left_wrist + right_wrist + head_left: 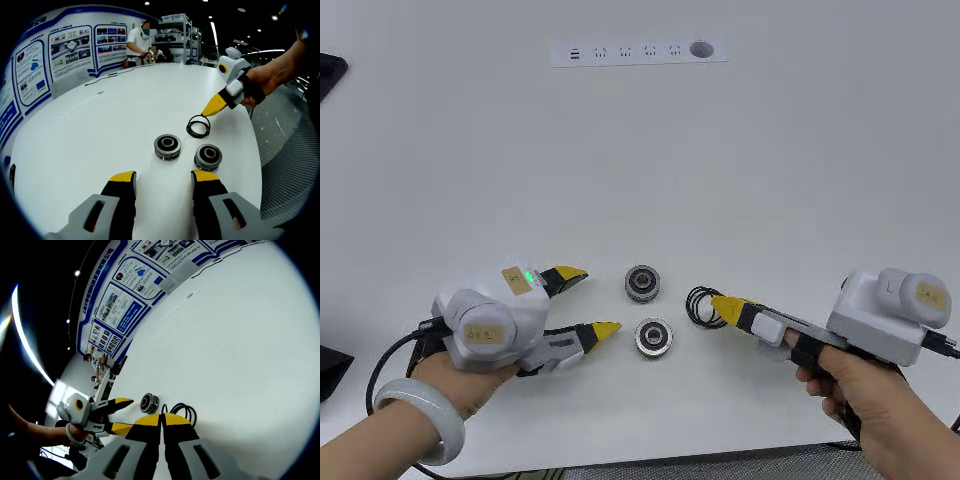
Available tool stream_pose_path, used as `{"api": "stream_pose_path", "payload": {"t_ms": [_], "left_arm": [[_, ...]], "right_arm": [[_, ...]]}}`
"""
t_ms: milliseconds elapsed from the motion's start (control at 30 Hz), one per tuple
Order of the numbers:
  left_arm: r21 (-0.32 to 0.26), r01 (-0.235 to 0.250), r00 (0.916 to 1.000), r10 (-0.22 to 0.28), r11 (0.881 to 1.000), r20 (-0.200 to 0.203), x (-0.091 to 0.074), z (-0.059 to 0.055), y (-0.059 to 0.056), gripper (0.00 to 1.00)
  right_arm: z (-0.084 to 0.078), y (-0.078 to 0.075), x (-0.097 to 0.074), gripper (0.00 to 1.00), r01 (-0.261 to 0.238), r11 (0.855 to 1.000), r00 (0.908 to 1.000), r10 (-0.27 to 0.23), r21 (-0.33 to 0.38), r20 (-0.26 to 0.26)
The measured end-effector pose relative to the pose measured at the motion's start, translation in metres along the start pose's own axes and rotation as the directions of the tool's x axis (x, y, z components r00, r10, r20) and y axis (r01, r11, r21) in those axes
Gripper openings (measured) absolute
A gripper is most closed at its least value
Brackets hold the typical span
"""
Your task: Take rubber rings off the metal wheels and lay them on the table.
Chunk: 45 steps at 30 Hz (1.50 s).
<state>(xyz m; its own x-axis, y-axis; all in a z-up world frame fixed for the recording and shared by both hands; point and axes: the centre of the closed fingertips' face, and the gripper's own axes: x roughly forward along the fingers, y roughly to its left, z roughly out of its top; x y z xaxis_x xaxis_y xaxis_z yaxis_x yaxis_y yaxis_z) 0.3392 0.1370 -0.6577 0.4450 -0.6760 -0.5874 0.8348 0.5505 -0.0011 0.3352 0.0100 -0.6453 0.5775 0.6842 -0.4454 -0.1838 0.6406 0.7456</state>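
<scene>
Rubber rings (701, 306) lie on the table (770, 180) just right of the metal wheels (642, 283), at the tip of the right gripper (720, 302), whose jaws are closed together, while the left gripper (591, 300), wide open and empty, faces the wheels from their left.

The right gripper (161, 420), with its yellow-tipped jaws pressed together, points at the black rubber rings (184, 409) lying just beyond its tips on the white table (240, 340), one metal wheel (149, 403) beside them and the left gripper (121, 414), jaws apart, farther left.
</scene>
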Motion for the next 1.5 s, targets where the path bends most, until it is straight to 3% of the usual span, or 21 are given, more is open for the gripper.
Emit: {"api": "stream_pose_path", "payload": {"t_ms": [400,633,833,967,1100,1367,1500], "left_arm": [[-0.006,-0.001,1.0000,0.001,1.000,-0.005,-0.005,-0.005,0.000,0.45],[-0.015,-0.004,1.0000,0.005,1.000,0.003,-0.009,-0.004,-0.001,0.45],[-0.024,0.004,0.9997,-0.003,1.000,0.023,-0.015,-0.001,-0.004,0.46],[-0.028,0.010,0.9995,-0.009,1.000,0.030,-0.018,-0.001,-0.008,0.47],[-0.033,0.008,0.9996,-0.007,0.999,0.029,-0.021,-0.003,-0.010,0.48],[-0.064,-0.004,0.9990,0.007,0.998,0.045,-0.031,-0.003,-0.015,0.50],[-0.072,-0.001,0.9988,0.005,0.997,0.048,-0.035,-0.005,-0.020,0.52]], "right_arm": [[-0.001,-0.010,-0.003,0.11,0.058,0.988,0.9980,-0.061,-0.145,-0.016],[-0.001,-0.008,-0.002,0.17,0.055,0.980,0.9980,-0.060,-0.193,-0.021],[-0.003,-0.002,-0.004,0.25,0.040,0.959,0.9981,-0.052,-0.279,-0.034],[-0.006,0.002,-0.005,0.35,0.026,0.951,0.9983,-0.040,-0.307,-0.042],[-0.008,0.005,-0.007,0.37,0.020,0.944,0.9979,-0.040,-0.331,-0.052],[-0.017,0.009,-0.010,0.50,0.010,0.909,0.9955,-0.048,-0.416,-0.082],[-0.022,0.012,-0.012,0.53,-0.003,0.879,0.9932,-0.053,-0.477,-0.104]]}}
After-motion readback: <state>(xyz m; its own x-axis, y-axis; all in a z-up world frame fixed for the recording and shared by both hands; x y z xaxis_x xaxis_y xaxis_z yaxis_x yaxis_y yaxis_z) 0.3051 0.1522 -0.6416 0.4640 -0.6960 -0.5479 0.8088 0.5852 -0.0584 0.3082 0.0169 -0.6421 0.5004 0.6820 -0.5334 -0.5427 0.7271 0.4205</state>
